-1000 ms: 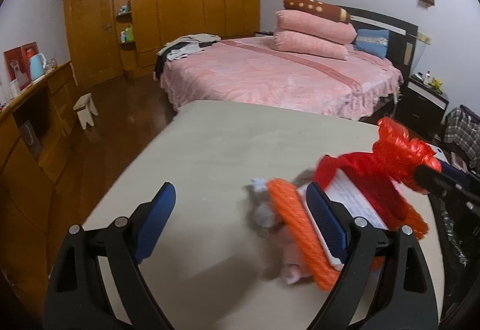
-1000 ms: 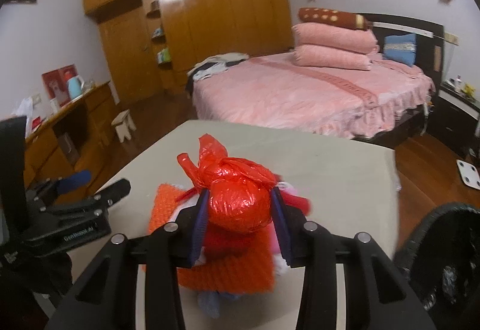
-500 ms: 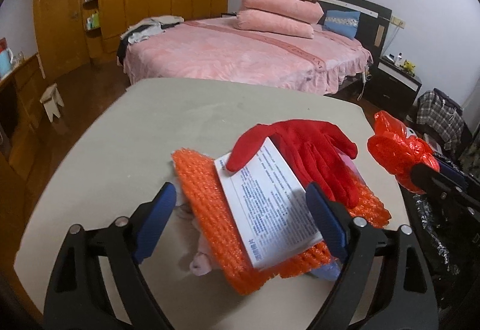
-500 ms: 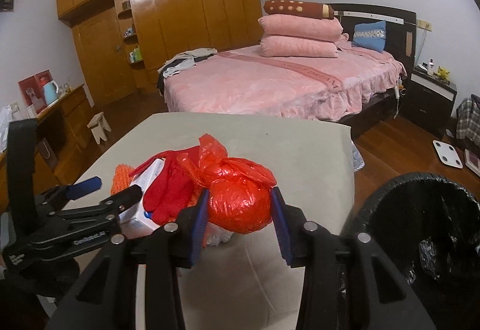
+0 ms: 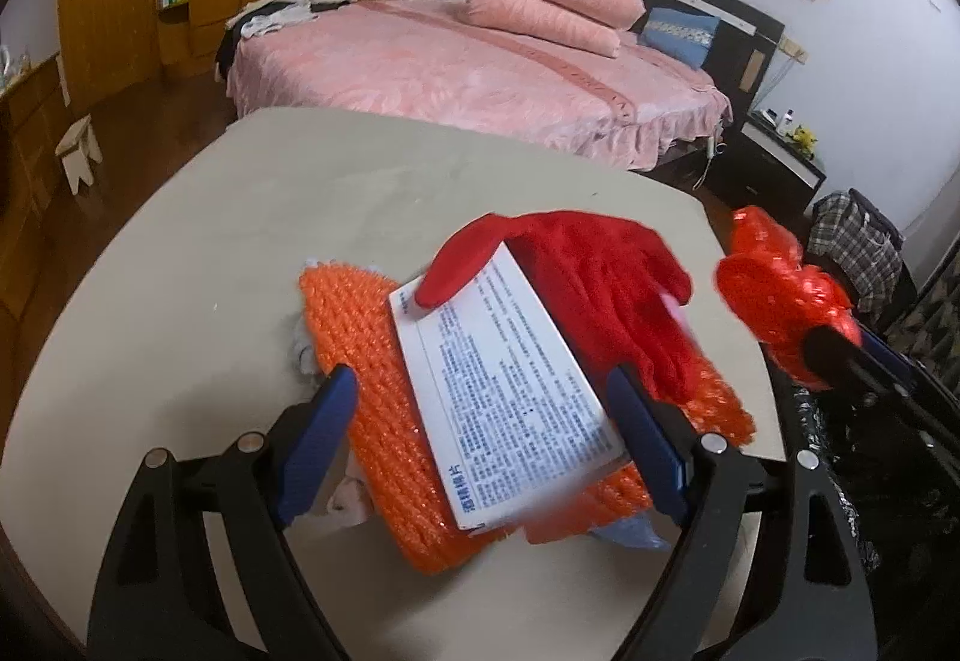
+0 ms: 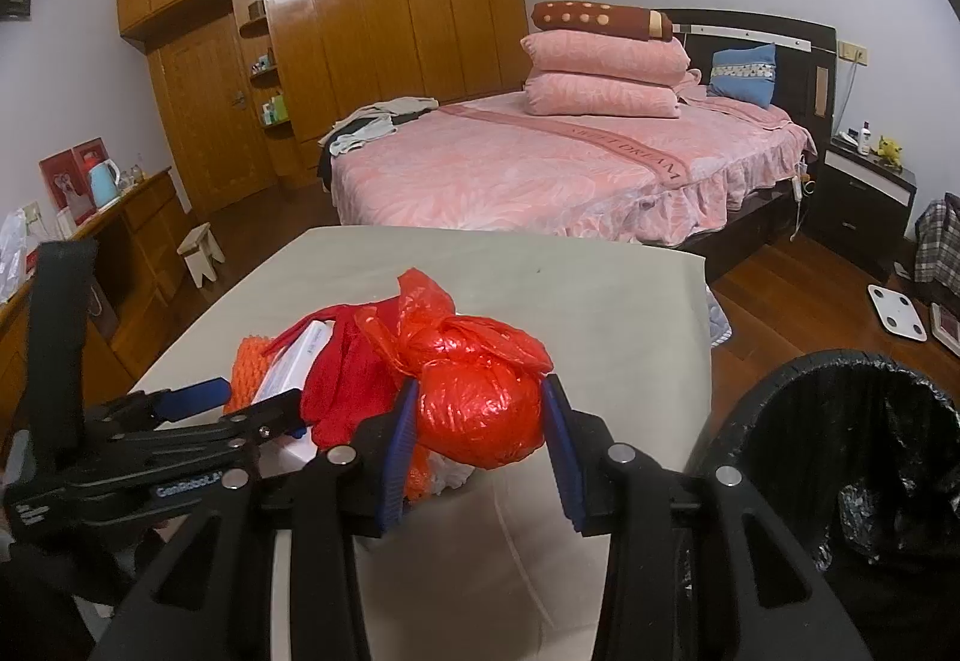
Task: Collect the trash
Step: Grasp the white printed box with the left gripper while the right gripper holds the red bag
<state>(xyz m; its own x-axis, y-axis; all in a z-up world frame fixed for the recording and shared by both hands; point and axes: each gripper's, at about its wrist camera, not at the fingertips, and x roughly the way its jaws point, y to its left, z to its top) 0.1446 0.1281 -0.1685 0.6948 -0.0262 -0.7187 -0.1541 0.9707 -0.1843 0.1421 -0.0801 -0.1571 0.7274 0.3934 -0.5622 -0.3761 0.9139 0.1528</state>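
The right hand-held gripper (image 6: 480,421) is clamped on a knotted red plastic bag (image 6: 480,409) above the desk's (image 5: 300,217) right edge. The left hand-held gripper (image 5: 486,427) spreads wide around a white box (image 5: 510,397) on orange netting (image 5: 372,391), pads not pressing it.

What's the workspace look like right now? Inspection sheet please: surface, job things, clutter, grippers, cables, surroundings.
Surface: beige table, far half bare.
Job's things: red knotted bag held above the table's near edge; pile of orange mesh, white printed box and red glove on the table; black-lined bin beside the table.
Clutter: pale scraps under the mesh, unclear.
Grippers: right gripper shut on the bag; left gripper open, straddling the box and mesh, pads not pressing.
Cables: white cord at the bed's far corner.
Surroundings: pink bed, wooden wardrobe, small stool.
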